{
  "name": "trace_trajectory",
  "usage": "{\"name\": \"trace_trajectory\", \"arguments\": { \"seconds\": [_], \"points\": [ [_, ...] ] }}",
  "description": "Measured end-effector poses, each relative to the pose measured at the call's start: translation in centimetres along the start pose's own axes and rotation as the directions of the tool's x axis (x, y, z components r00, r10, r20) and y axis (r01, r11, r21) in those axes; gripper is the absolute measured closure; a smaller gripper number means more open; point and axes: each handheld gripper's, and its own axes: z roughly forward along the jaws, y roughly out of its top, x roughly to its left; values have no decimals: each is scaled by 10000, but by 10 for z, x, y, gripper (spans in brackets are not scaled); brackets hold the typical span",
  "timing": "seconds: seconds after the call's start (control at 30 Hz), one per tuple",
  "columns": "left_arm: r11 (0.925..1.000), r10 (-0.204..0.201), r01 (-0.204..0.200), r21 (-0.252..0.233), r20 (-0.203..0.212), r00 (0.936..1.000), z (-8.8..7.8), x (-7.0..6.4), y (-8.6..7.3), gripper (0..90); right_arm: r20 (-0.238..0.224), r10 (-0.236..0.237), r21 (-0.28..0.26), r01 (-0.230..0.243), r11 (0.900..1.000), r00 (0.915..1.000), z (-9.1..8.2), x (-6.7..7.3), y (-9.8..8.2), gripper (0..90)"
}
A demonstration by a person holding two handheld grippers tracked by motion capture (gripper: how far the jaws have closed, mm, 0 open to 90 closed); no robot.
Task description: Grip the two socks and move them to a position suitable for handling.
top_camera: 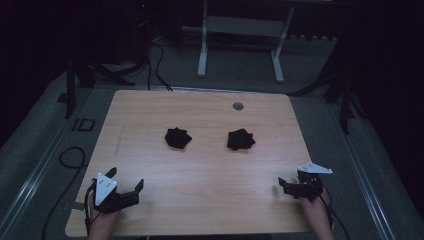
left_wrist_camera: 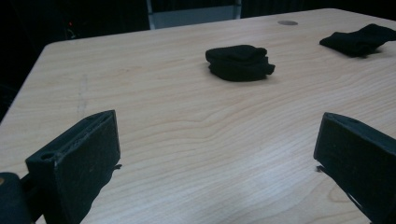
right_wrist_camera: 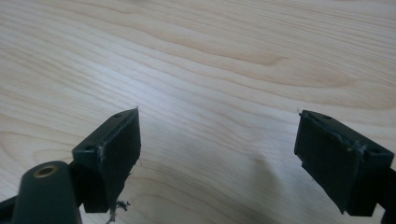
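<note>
A: Left gripper [top_camera: 126, 178]?
B: Jaws spread wide, nothing between, low over the near left corner of the table [top_camera: 200, 200]. Ahead, well apart: left black cloth bundle [top_camera: 178, 137], folded, flat on the wood.
A: Right gripper [top_camera: 289, 186]?
B: Jaws also wide and empty, over bare wood by the near right edge. Farther up the table: right black cloth bundle [top_camera: 240, 139], near its twin, not touching.

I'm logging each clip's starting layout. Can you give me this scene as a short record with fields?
surface: wooden table
items: left black cloth bundle; right black cloth bundle, apart from each other
left tool: open, empty, near table's front left corner
right tool: open, empty, near front right edge
contact: neither tool touches a bundle
</note>
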Motion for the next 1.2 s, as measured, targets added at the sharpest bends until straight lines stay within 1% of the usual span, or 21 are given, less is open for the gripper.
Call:
{"name": "trace_trajectory", "arguments": {
  "seconds": [0.07, 0.13, 0.2, 0.23, 0.27, 0.33, 0.37, 0.43, 0.5, 0.53, 0.6, 0.63, 0.7, 0.87, 0.93, 1.03, 1.2],
  "points": [
    [9998, -185, 185, -20, 62, 9998, 0, 0, 0, 8, -127, -143, 76, 144, 9999, 9998, 2, 3, 3, 143],
    [9990, -439, 441, -63, 251, 9987, 0, 1, 1, 8, -273, -298, 120, 301, 9995, 9992, 5, 6, 9, 143],
    [9966, -826, 822, 105, 519, 9952, 0, 1, 2, 8, -444, -438, 113, 443, 9990, 9981, 9, 10, 15, 142],
    [9961, -877, 866, 190, 635, 9941, -1, 1, 3, 8, -514, -589, 127, 596, 9981, 9969, 11, 12, 20, 141],
    [9960, -863, 844, 300, 670, 9940, -1, 0, 3, 8, -561, -641, 98, 647, 9979, 9964, 13, 14, 22, 140],
    [9968, -644, 617, 508, 533, 9965, 0, -3, 4, 8, -733, -703, -8, 704, 9975, 9948, 17, 18, 31, 140],
    [9967, -635, 604, 536, 587, 9963, 0, -4, 5, 8, -822, -702, -112, 695, 9975, 9941, 19, 20, 35, 140],
    [9967, -654, 618, 526, 711, 9953, 0, -6, 5, 8, -1124, -575, -186, 558, 9983, 9920, 23, 24, 44, 140],
    [9975, -591, 559, 441, 757, 9954, -1, -7, 6, 8, -1306, -379, -395, 330, 9987, 9907, 28, 28, 53, 140],
    [9976, -572, 539, 441, 757, 9955, -1, -7, 6, 8, -1306, -411, -444, 356, 9984, 9906, 31, 32, 58, 138],
    [9976, -527, 491, 484, 747, 9958, -1, -8, 6, 8, -1547, -504, -523, 428, 9977, 9867, 36, 36, 67, 131],
    [9976, -527, 491, 484, 747, 9958, -1, -8, 6, 8, -1547, -504, -523, 428, 9977, 9867, 36, 36, 67, 131],
    [9974, -538, 499, 525, 771, 9956, -1, -7, 6, 8, -1729, -484, -551, 394, 9977, 9837, 44, 42, 79, 132],
    [9969, -603, 552, 558, 951, 9936, 1, -7, 4, 7, -1848, -583, -435, 511, 9977, 9810, 61, 49, 101, 135],
    [9967, -610, 554, 587, 987, 9932, 2, -7, 3, 8, -1777, -640, -454, 568, 9974, 9820, 67, 52, 109, 138],
    [9968, -587, 531, 597, 962, 9936, 2, -8, 4, 8, -1788, -652, -449, 580, 9973, 9817, 75, 55, 121, 141],
    [9964, -589, 526, 658, 967, 9936, 2, -7, 3, 8, -1612, -866, -294, 829, 9961, 9831, 94, 61, 139, 141]
  ]
}}
